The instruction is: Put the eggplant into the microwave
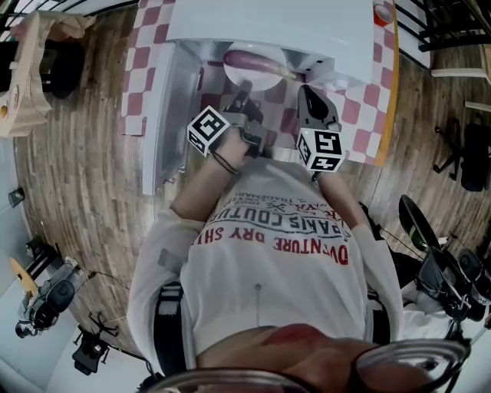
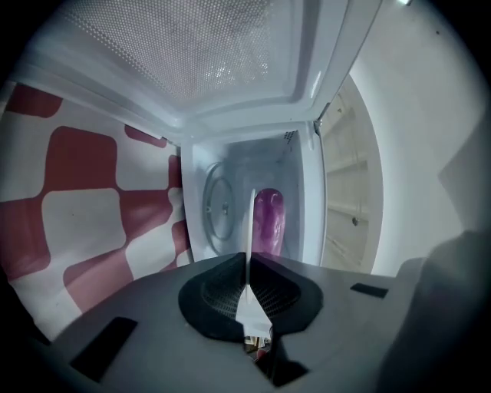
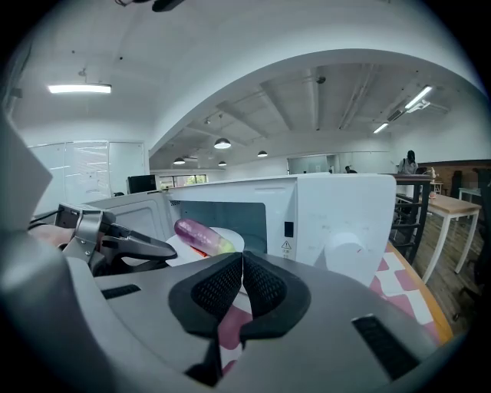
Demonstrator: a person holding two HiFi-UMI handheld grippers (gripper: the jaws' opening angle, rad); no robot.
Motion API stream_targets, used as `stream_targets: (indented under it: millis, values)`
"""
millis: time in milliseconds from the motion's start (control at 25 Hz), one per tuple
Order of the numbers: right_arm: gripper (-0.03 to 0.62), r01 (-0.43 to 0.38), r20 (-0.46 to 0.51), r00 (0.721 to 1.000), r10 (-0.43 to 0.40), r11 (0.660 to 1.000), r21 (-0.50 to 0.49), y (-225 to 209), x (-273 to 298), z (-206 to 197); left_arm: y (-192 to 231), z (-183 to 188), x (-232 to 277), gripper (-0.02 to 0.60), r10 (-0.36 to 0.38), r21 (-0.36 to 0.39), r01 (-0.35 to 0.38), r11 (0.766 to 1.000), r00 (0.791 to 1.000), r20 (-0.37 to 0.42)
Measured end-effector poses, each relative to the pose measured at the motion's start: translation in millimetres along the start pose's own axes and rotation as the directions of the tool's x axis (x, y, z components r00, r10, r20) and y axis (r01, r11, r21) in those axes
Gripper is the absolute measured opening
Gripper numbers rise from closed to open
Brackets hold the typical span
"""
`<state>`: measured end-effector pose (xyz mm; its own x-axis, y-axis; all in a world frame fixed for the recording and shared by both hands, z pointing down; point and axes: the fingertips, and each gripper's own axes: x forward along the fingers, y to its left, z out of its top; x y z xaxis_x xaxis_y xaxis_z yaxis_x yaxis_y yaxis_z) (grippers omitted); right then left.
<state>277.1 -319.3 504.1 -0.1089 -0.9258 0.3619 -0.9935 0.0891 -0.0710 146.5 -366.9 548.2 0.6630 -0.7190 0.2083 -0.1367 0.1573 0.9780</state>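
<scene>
A purple eggplant [image 1: 257,60] lies on a white plate [image 1: 244,75] at the mouth of the white microwave [image 1: 268,19], whose door [image 1: 159,115] hangs open to the left. My left gripper [image 1: 245,87] is shut on the plate's near rim; in its own view, the left gripper [image 2: 249,270] has the plate [image 2: 251,226] edge-on between the jaws. The eggplant [image 2: 268,219] lies beyond, in front of the oven's turntable [image 2: 219,211]. My right gripper [image 1: 305,96] hangs beside it, shut and holding nothing. From the right gripper [image 3: 242,270] I see the eggplant [image 3: 201,234] and microwave [image 3: 337,215].
The microwave stands on a table with a red-and-white checked cloth [image 1: 357,115]. Wooden floor [image 1: 77,192] lies all round. A cardboard piece [image 1: 27,77] is at the left, camera tripods [image 1: 54,295] at the lower left, and chairs and gear [image 1: 460,153] at the right.
</scene>
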Motion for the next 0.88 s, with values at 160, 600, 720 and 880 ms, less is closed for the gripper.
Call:
stream_targets:
  millis: [160,600,720,880]
  values:
    - [0.026,-0.009,-0.006,1.0,0.009,1.0,-0.012,3.7,20.5,0.9,11.1,13.2,15.3,0.037,0.018,-0.01,-0.018,1.0,1.0,0.011]
    - [0.026,-0.018,-0.058,0.998,0.015,0.999,-0.042,13.4,51.2,-17.4,38.5,46.3,55.9,0.037,0.063,-0.022,-0.063,0.998,0.998,0.031]
    - [0.026,-0.02,-0.063,0.998,0.017,0.999,-0.051,13.6,58.3,-20.1,44.0,50.7,64.7,0.037,0.079,-0.028,-0.078,0.997,0.996,0.03]
    - [0.026,-0.019,-0.072,0.997,0.016,0.999,-0.045,12.5,65.9,-23.1,54.2,53.2,73.3,0.037,0.102,-0.038,-0.102,0.994,0.994,0.024]
